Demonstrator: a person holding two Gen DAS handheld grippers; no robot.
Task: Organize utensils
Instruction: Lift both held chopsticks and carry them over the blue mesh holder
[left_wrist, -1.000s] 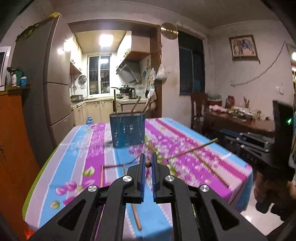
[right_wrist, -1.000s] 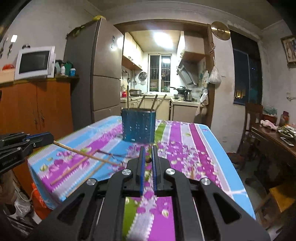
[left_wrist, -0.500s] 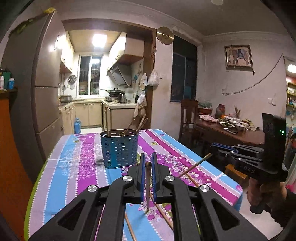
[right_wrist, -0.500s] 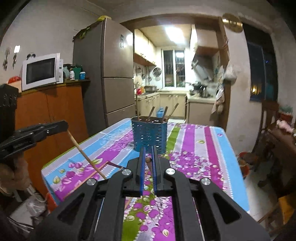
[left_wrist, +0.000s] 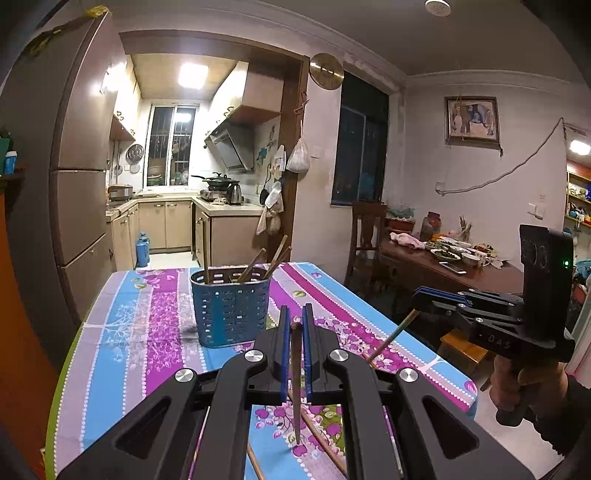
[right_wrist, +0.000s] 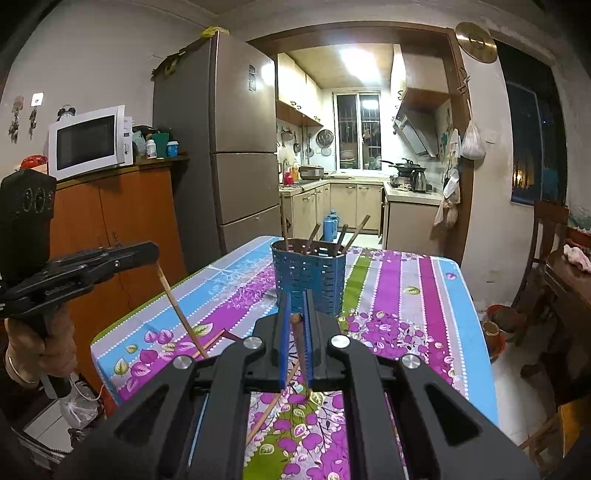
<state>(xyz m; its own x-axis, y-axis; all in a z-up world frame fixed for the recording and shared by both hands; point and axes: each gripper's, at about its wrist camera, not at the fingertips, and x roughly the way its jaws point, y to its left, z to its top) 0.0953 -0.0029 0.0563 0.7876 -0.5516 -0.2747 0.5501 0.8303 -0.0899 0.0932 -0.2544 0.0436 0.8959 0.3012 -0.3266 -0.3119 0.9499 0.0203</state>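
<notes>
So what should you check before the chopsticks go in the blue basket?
1. Left gripper shut on its dark brown wooden chopstick: ok.
2. Right gripper shut on its reddish-brown wooden chopstick: ok.
3. Blue perforated metal basket upright on the striped floral tablecloth: ok.
4. Room left among the sticks already inside: ok.
5. Both held tips lifted off the cloth: cannot tell.
6. Loose chopsticks left on the table: not ok.

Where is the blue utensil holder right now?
The blue utensil holder stands mid-table on the striped tablecloth, straight ahead of both grippers, with chopsticks already in it.
</notes>
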